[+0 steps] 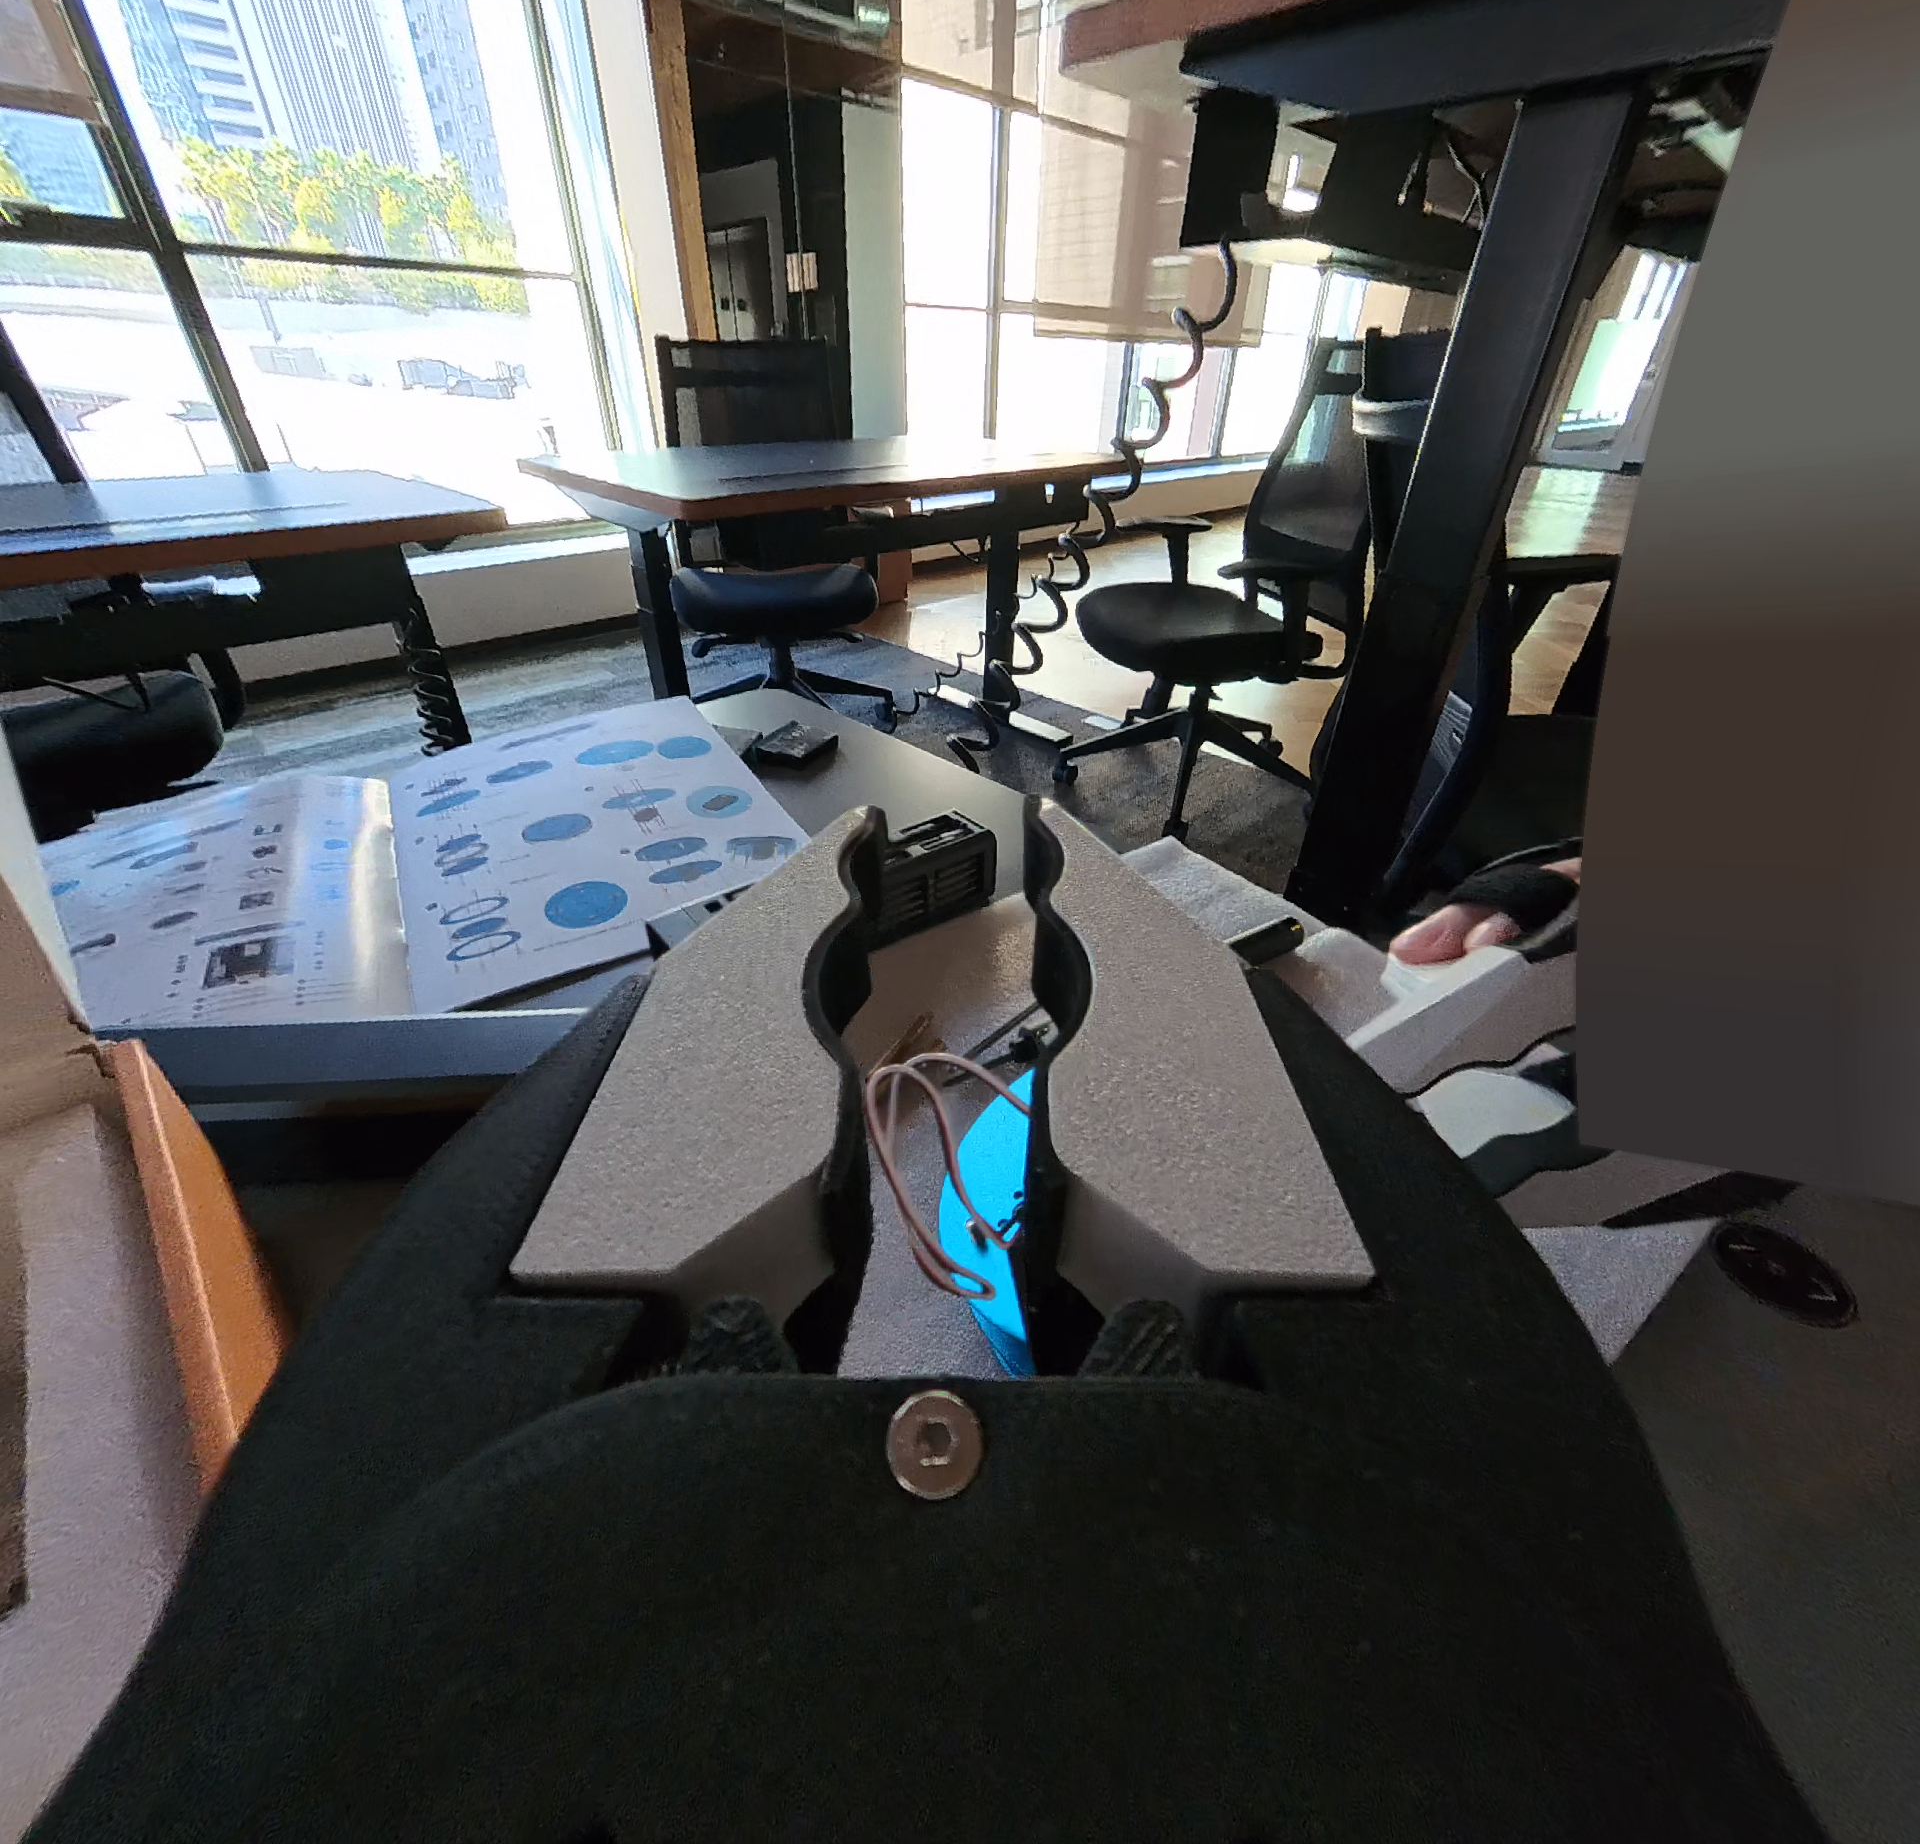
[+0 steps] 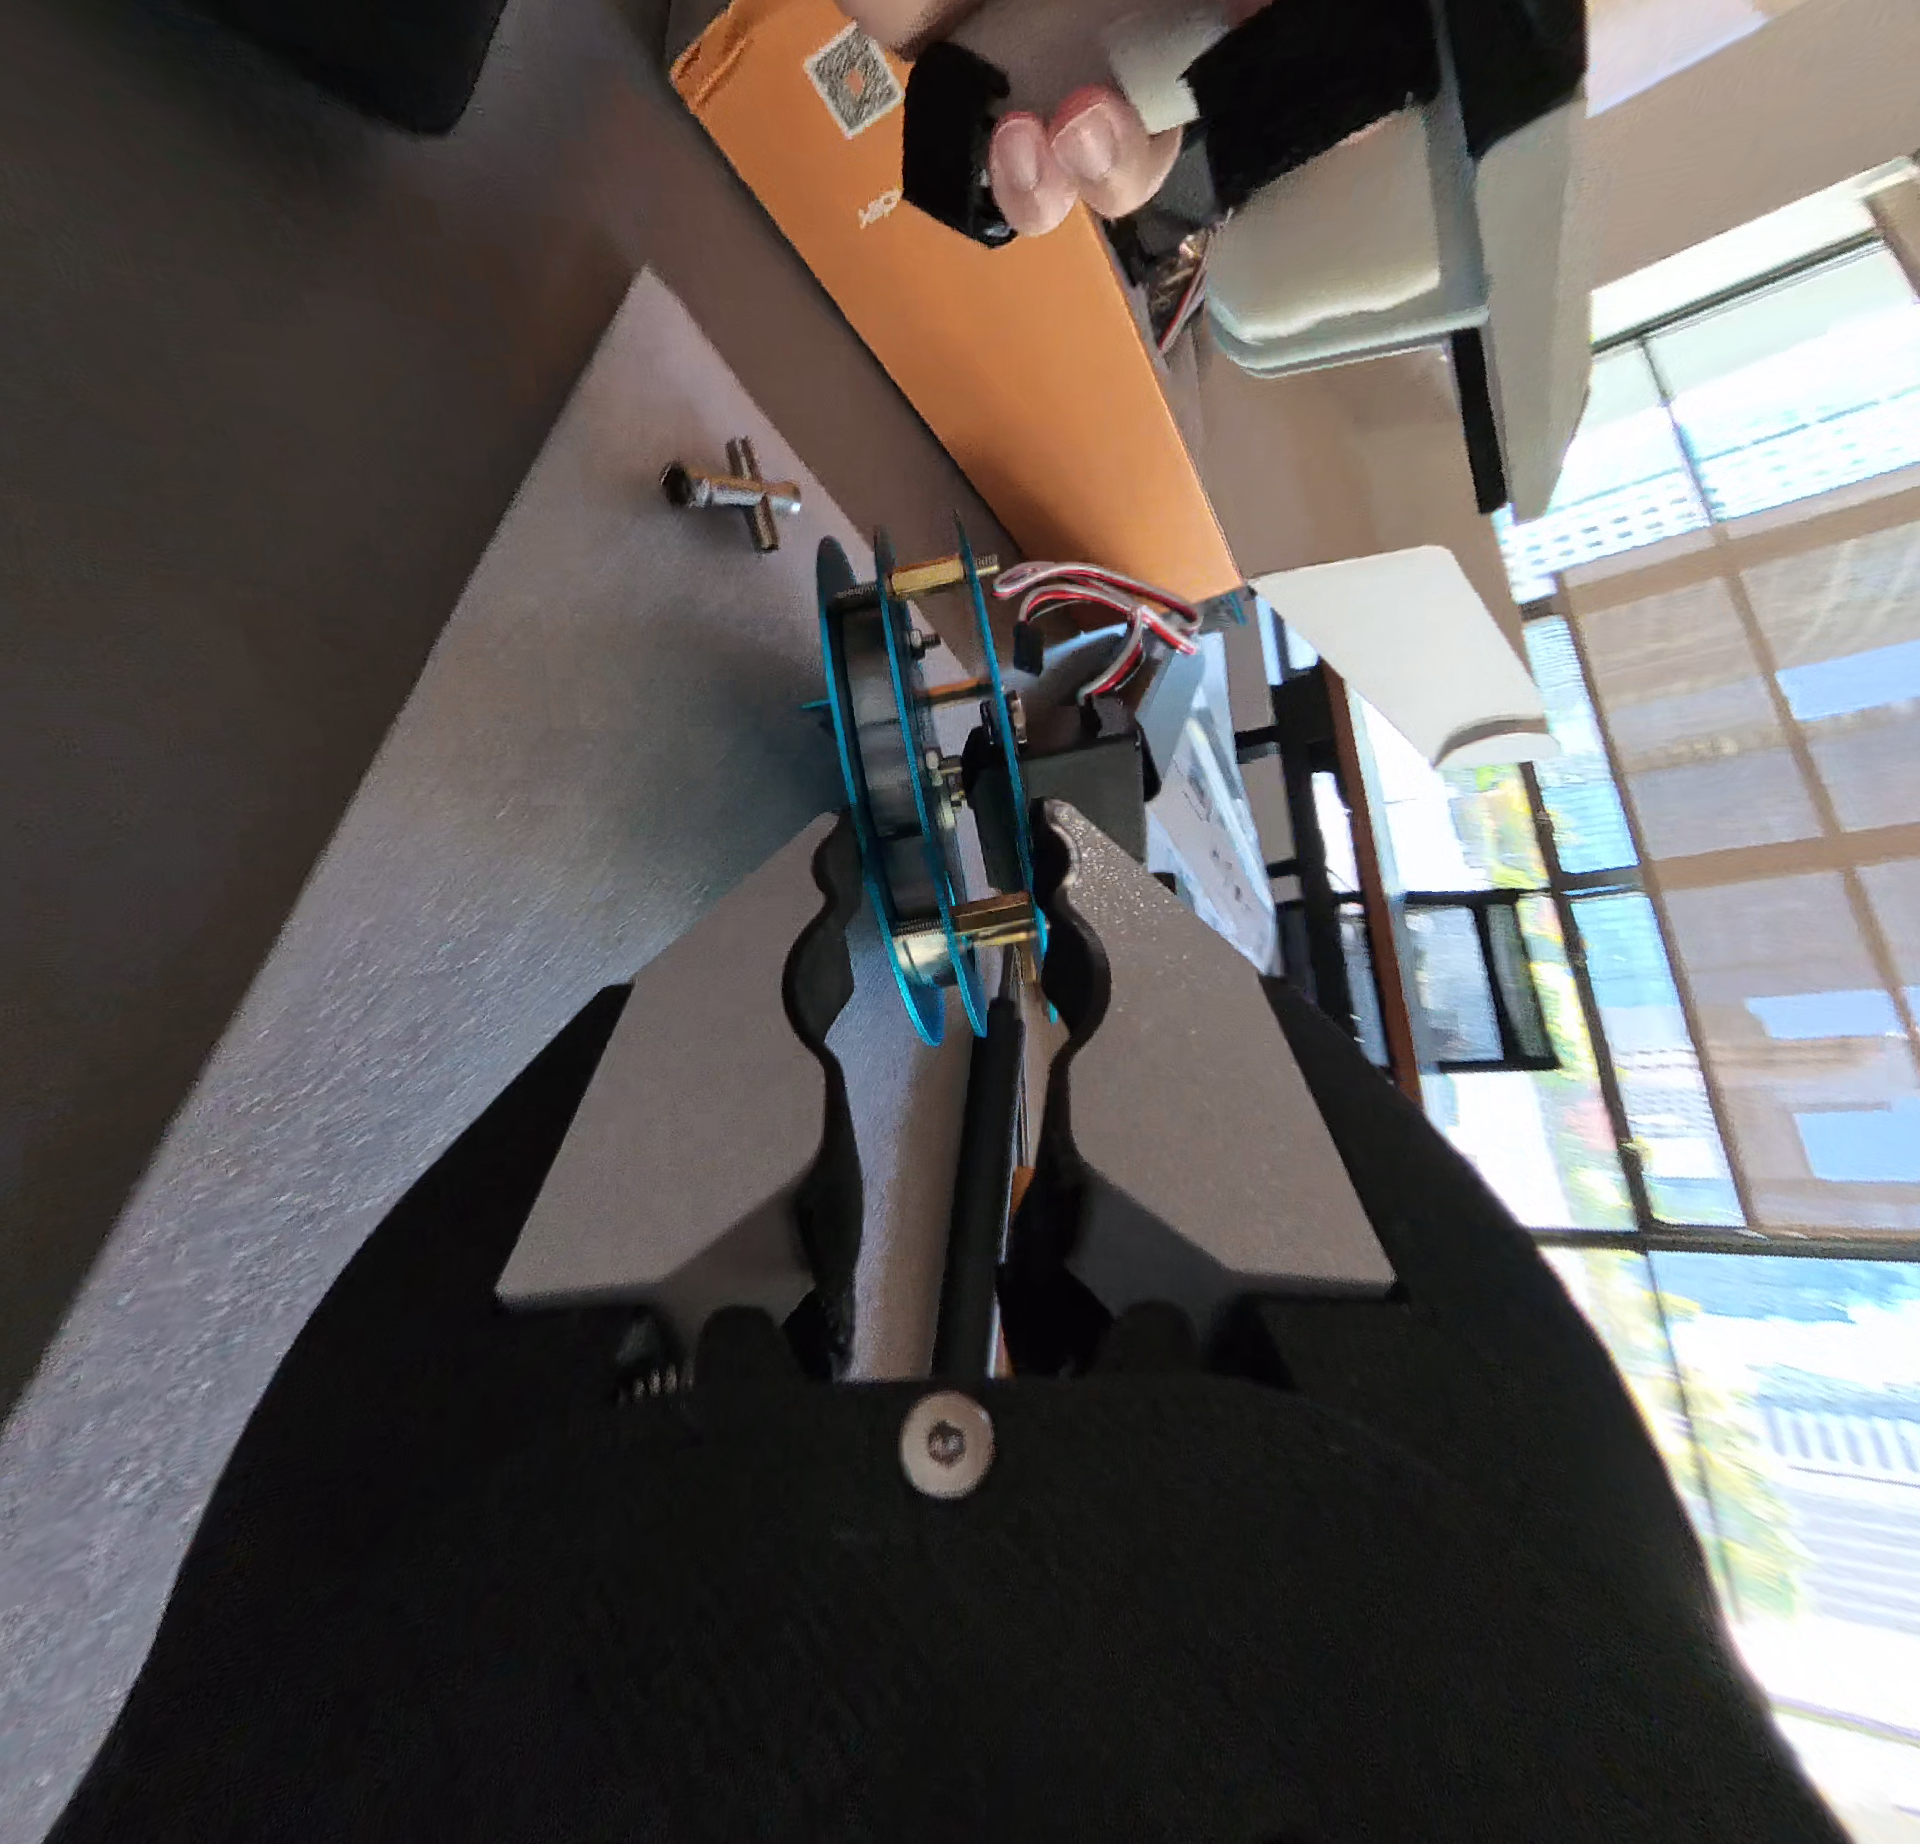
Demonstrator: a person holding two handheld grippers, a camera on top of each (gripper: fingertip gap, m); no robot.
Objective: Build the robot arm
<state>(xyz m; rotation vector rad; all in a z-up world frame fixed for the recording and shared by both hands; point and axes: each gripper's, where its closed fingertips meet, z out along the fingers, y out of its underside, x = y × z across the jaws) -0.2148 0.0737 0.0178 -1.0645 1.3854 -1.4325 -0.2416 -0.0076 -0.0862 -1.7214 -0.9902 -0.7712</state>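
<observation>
Office room, big windows [image 1: 312, 236], dark desks [image 1: 831, 475] and black swivel chairs [image 1: 1195, 631] behind. My surface [image 2: 436, 859] is grey-white, lit by sun. On it: printed instruction sheets [image 1: 582, 859] with blue diagrams, a black slotted box part [image 1: 935, 875] just beyond my left jaw tips, an orange cardboard box [image 2: 997, 340] along the far edge, a small metal cross wrench [image 2: 738, 493] lying apart from the rest.

My left gripper [image 1: 945, 849]: jaws part open, narrow gap, clamping nothing that I can see. Thin reddish wires [image 1: 914, 1171] and a blue disc edge [image 1: 987, 1202] show through the gap below, wires loose; contact with the jaws unclear.

My right gripper [image 2: 940, 838]: view is rolled sideways. Jaws part open around the rim of a blue disc assembly [image 2: 914, 786], stacked clear-blue plates with brass standoffs and a black motor block, standing on edge on the surface. A black rod-like tool [image 2: 982, 1192] runs along the gap toward the assembly; I cannot tell if the jaws pinch it. Red-white-black wires [image 2: 1101, 599] trail off the assembly's far side.

A hand [image 2: 1070, 153] in a black fingerless glove shows at top of the right view.
</observation>
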